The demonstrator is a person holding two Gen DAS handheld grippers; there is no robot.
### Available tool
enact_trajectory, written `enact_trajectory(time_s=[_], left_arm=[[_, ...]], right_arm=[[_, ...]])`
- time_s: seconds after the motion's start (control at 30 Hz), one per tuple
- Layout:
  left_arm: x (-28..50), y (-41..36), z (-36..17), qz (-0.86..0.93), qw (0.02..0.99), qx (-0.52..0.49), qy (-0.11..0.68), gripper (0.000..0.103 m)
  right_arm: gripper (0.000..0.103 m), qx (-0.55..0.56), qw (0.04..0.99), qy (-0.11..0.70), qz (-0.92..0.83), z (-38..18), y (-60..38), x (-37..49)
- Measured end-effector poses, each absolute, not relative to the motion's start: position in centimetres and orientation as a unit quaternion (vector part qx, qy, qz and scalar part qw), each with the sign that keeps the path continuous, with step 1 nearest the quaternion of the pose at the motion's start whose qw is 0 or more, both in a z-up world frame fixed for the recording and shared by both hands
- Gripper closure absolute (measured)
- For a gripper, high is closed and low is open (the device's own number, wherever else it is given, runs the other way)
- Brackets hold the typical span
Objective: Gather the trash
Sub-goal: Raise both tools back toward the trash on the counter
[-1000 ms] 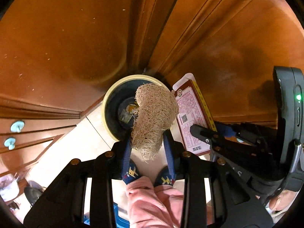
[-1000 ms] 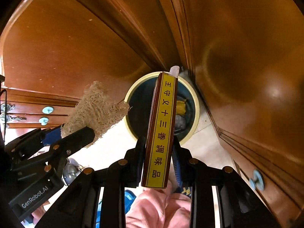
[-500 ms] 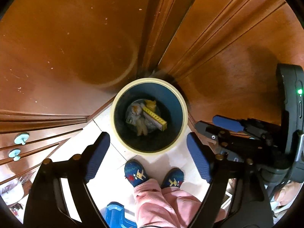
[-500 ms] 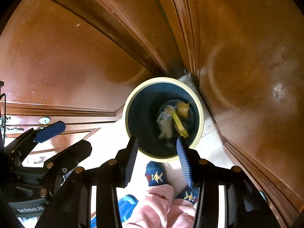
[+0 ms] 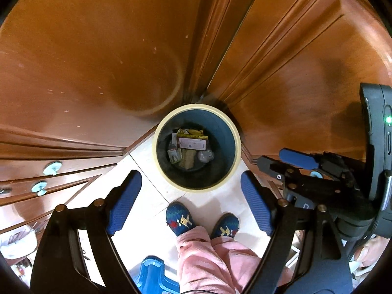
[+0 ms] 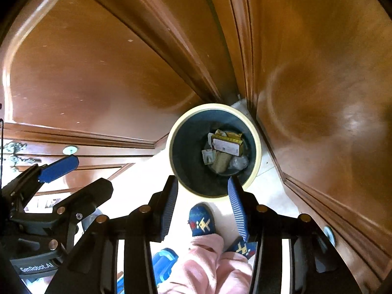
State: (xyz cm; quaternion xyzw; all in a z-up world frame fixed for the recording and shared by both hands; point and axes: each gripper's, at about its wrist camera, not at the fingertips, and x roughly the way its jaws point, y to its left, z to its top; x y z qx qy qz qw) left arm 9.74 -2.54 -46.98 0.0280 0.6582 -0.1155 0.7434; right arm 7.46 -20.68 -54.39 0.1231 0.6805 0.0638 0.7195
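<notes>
Both tools empty; bin (image 5: pixel 231 171) rubbish too small to identify.

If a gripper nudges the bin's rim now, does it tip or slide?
Probably slides rather than tips: the bin looks like thin plastic and holds only a box, a loofah and wrappers, so likely light. The tile floor looks smooth. The cabinet doors close behind should stop it going backward.

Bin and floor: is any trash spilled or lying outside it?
Nothing stands out. The bin stands upright in the cabinet corner, and the box and loofah lie inside it. The visible floor around it shows no trash.
</notes>
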Motion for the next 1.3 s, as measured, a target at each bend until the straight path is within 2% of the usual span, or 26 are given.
enact_trajectory(time_s=[0.4,0.73,1.1,1.3], left_arm=[[6.9,-2.3,-37.0,-0.116,0.774,0.019,0.622,0.022],[3.9,-2.2,-24.7,-0.112,0.816,0.027,0.567,0.022],[3.2,-0.9,-10.8,-0.083,0.872,0.033,0.482,0.022],[2.9,0.0,-5.0,-0.067,0.894,0.037,0.441,0.022]], right_arm=[[0.06,0.106,0.739,0.662,0.071,-43.9,-19.9,5.3],[0.06,0.092,0.771,0.623,0.099,-31.2,-19.4,2.9],[0.06,0.084,0.824,0.544,0.131,-16.5,-19.5,1.0],[0.06,0.078,0.848,0.506,0.14,-10.0,-20.3,1.7]])
